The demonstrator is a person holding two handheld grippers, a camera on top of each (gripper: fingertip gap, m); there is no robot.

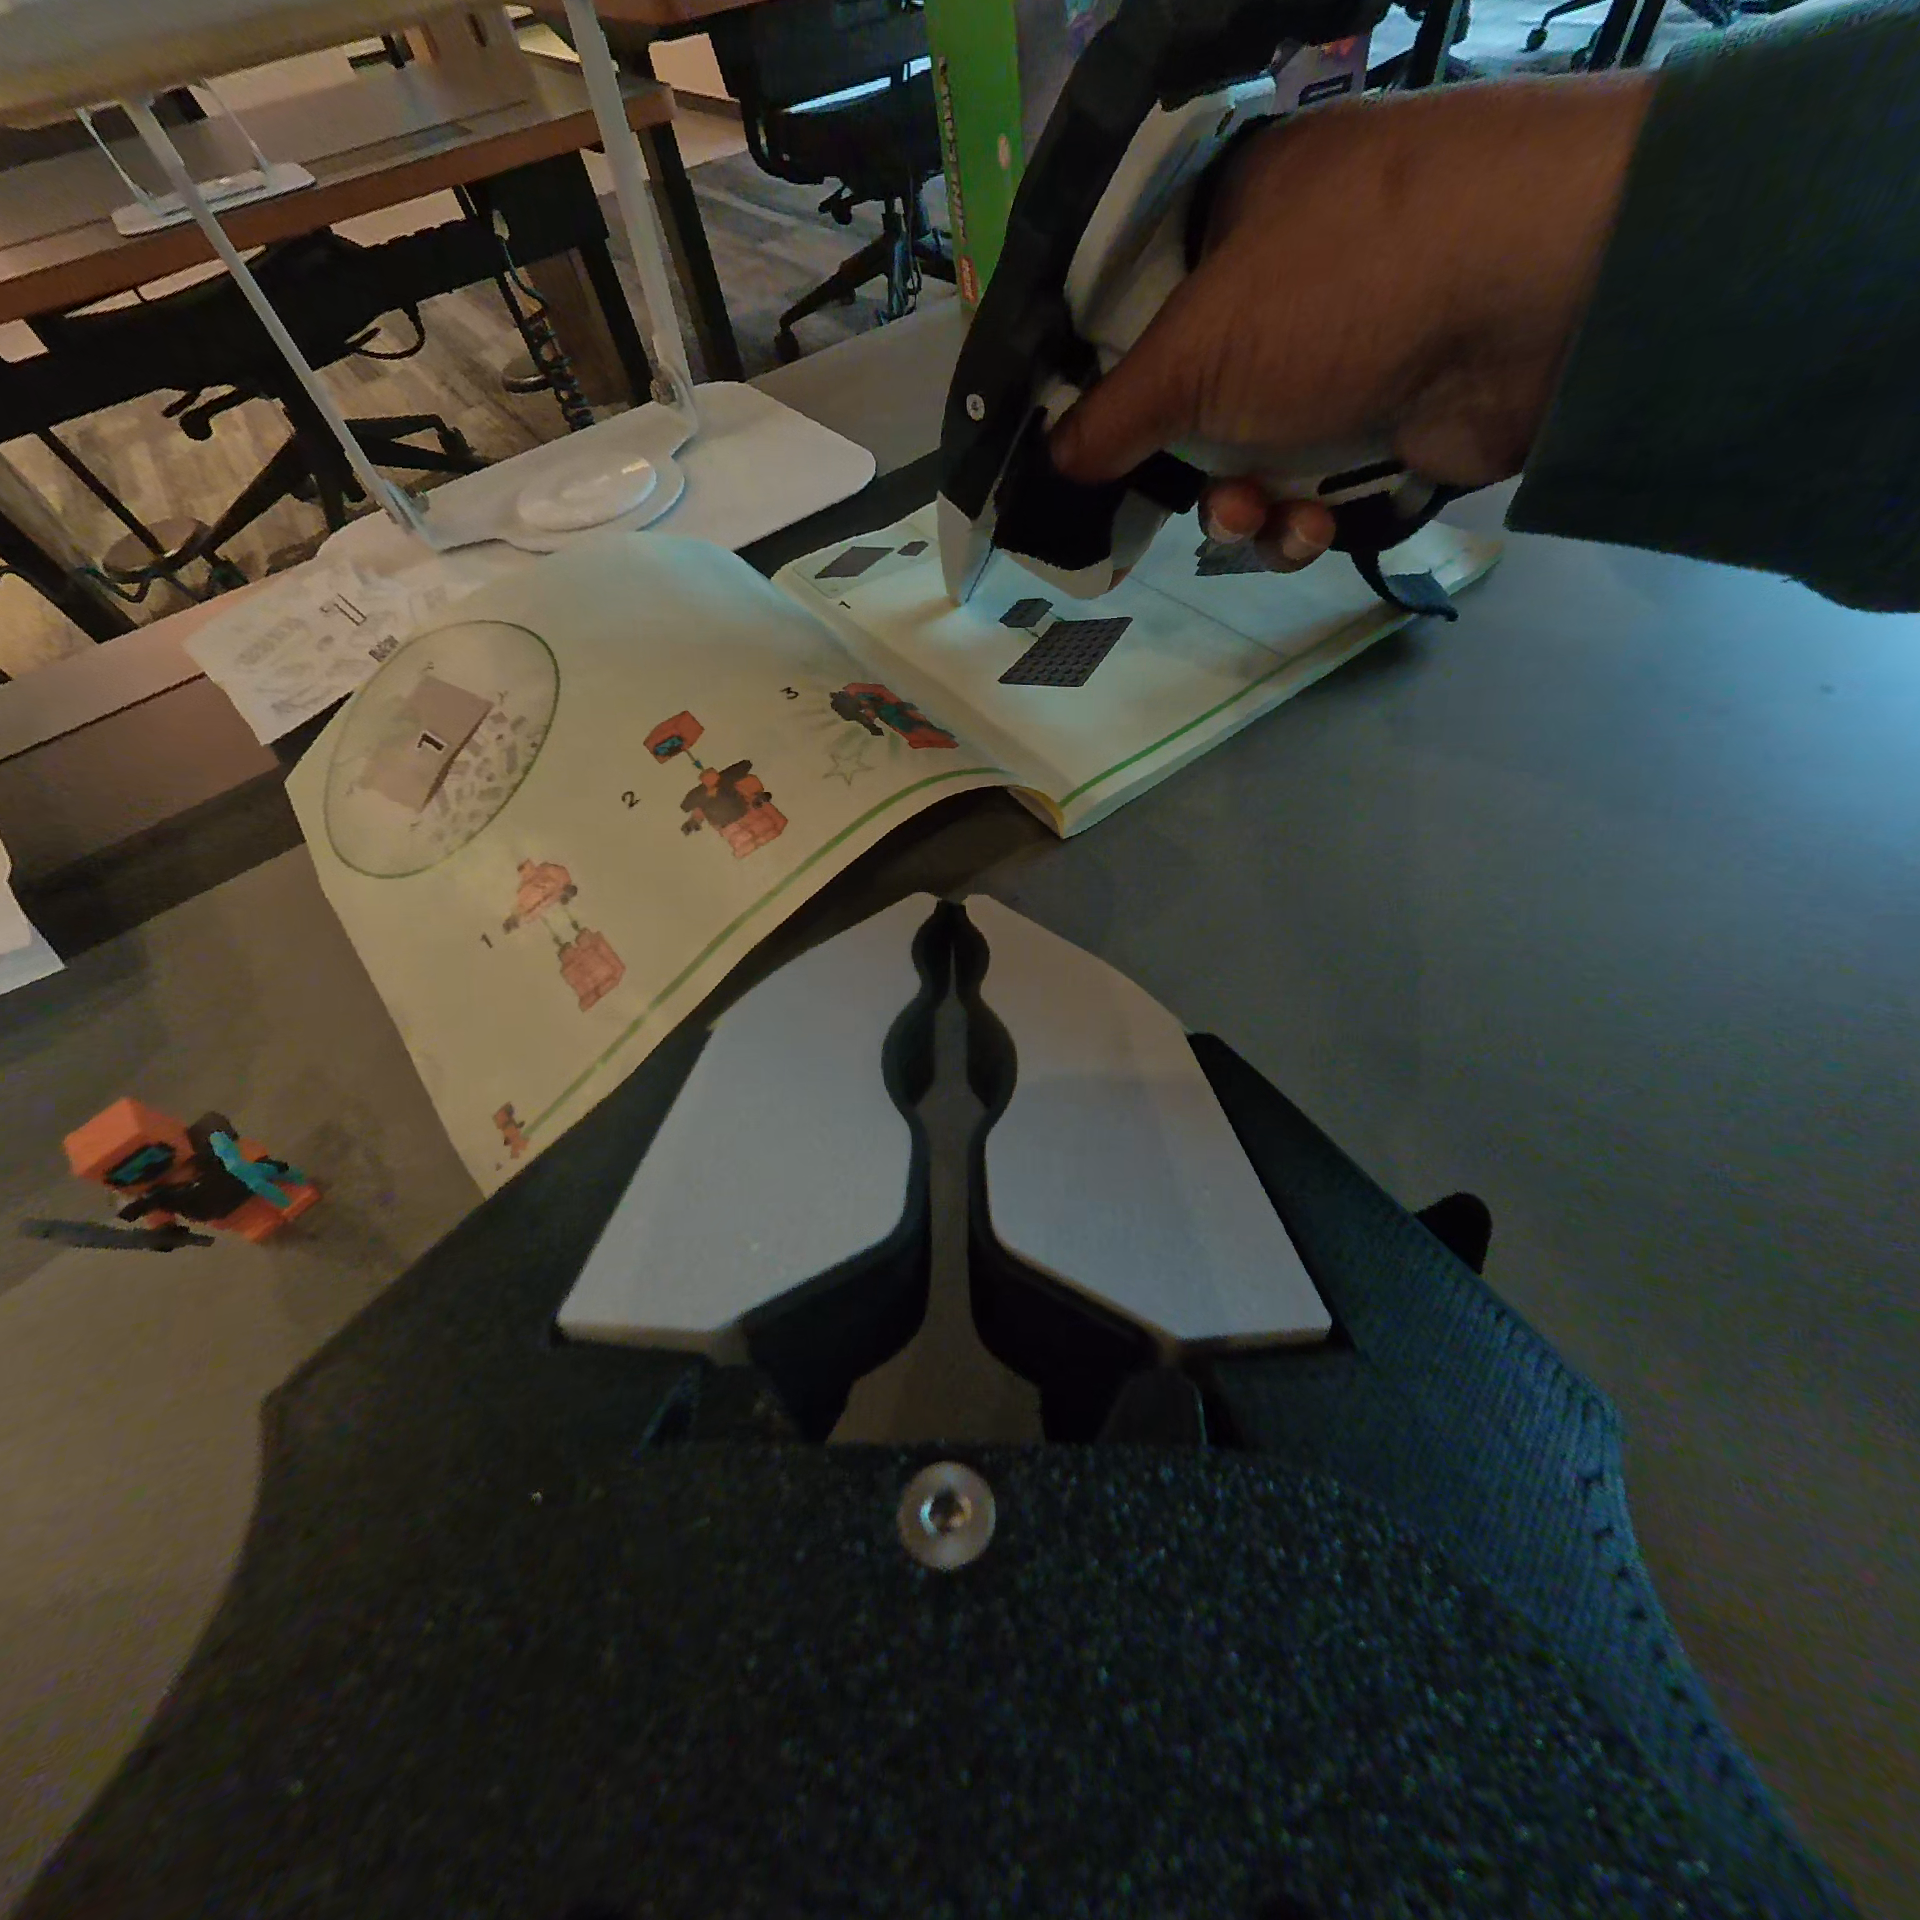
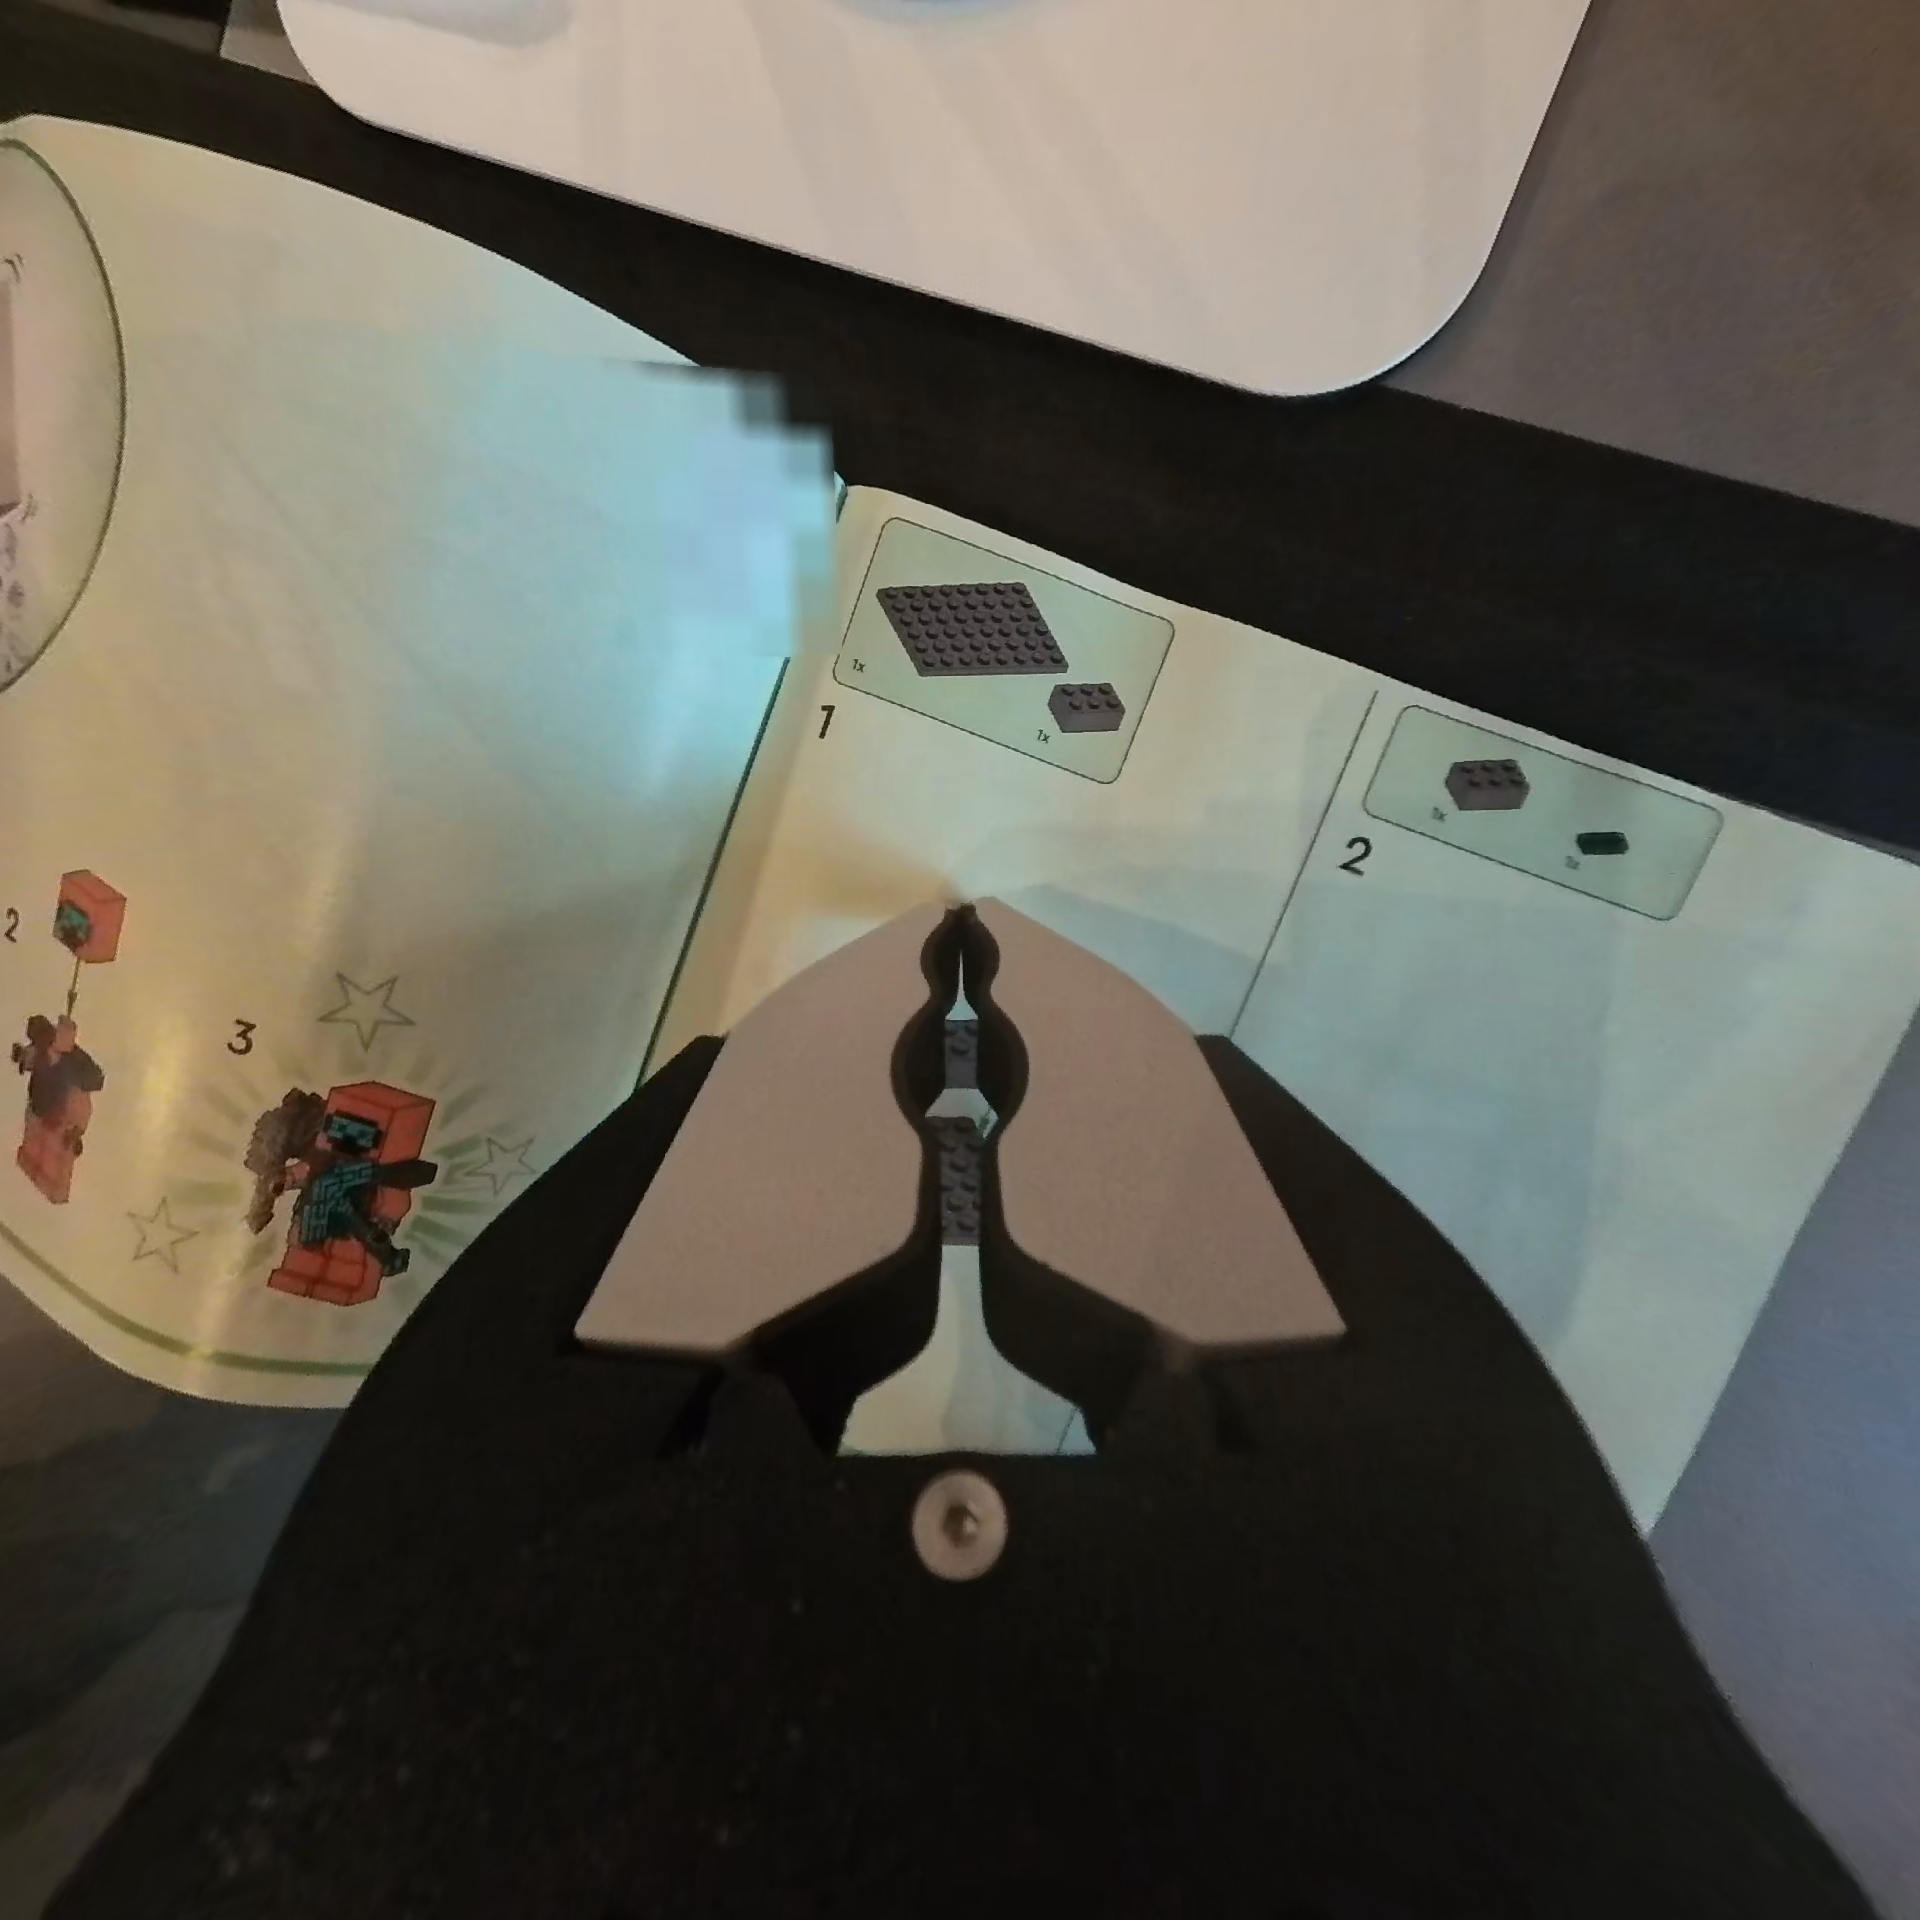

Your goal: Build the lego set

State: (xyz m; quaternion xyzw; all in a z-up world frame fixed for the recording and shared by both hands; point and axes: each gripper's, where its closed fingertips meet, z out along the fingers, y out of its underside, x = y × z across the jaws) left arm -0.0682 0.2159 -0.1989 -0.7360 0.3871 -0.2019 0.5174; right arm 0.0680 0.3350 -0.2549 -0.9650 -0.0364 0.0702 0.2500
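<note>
- My left gripper [image 1: 951, 914] has its fingers pressed together on nothing, hovering over the grey table [image 1: 1455, 987] just short of the booklet's [image 1: 665, 727] near edge.
- My right gripper [image 2: 961, 914] also has its tips together, pressing down on the booklet's right page [image 2: 1455, 1091]; a hand [image 1: 1351, 291] grips it.
- A built orange lego figure [image 1: 187, 1169] lies on the table left of the booklet.
- A white lamp base [image 1: 665, 468] stands beyond the booklet.
</note>
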